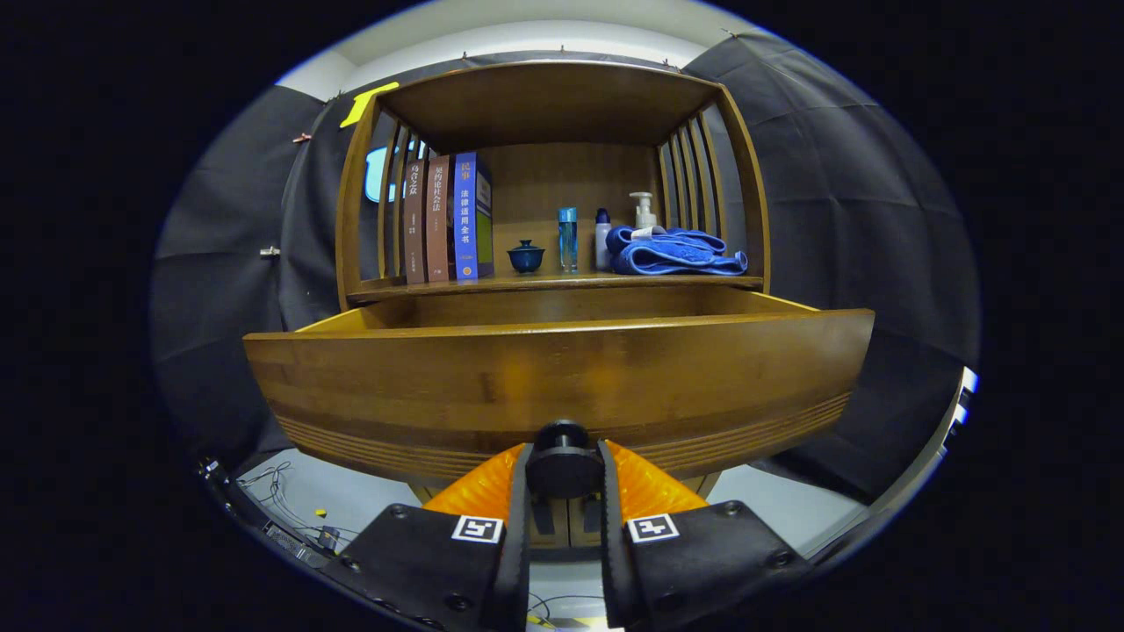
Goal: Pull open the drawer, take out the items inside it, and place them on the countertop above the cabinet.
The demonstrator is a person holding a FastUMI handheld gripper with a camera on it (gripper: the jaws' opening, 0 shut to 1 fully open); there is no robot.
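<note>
A hand-held gripper [563, 491] grips the round dark knob [562, 461] of a wooden drawer [562, 386], its jaws closed in against the knob from either side. The drawer stands pulled out from the cabinet [553, 105], its broad front panel spreading wide to both sides of the jaws and rising just above them; the grooved lower edge of the panel runs level with the knob. The inside of the drawer is hidden behind the front panel, so its contents cannot be told. Beyond and above the drawer lies the counter [492, 283], roofed by the cabinet's top and flanked by slatted sides. On it, to the left, stand three books [448, 219]; near the middle sit a small dark blue lidded cup [526, 255], a clear blue bottle [568, 239] and a white bottle [602, 239]; to the right a pump dispenser [644, 211] stands behind a folded blue towel [672, 253]. Bare counter shows along the front edge, ahead of the cup and bottles.
</note>
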